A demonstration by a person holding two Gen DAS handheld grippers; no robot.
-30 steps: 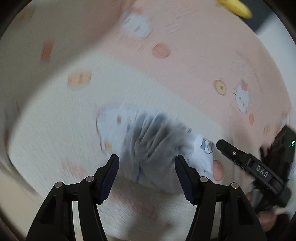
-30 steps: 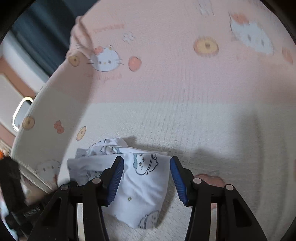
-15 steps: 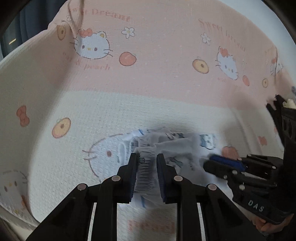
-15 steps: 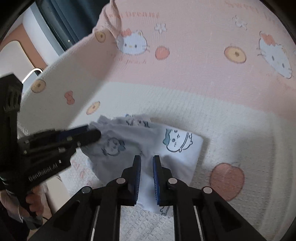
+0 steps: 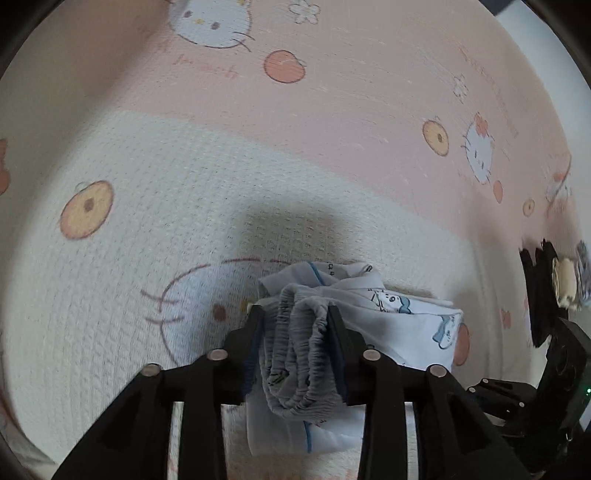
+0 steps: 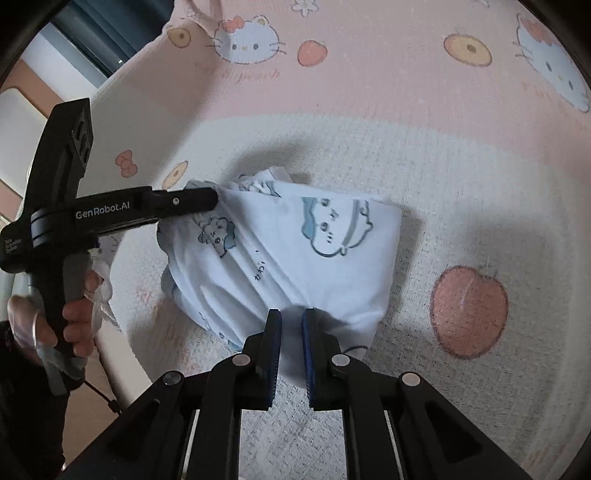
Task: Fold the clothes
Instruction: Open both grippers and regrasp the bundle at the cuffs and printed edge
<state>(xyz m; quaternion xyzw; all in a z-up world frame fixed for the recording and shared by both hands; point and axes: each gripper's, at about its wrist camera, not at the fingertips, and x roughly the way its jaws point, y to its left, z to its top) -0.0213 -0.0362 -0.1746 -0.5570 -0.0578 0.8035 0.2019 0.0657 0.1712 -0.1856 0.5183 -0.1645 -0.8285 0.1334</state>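
1. Left gripper [image 5: 295,314] clamped on the bunched waistband [image 5: 299,343] of the garment [image 6: 295,251].
2. Right gripper [image 6: 291,317] pinched its white hem, at six o'clock.
3. Spread beyond, toward twelve: the blanket [image 6: 461,192].

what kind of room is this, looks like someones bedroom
Probably a bedroom at home: the small printed garment lies on a cartoon-cat blanket spread like bedding, with a dark curtain or window at the edge.
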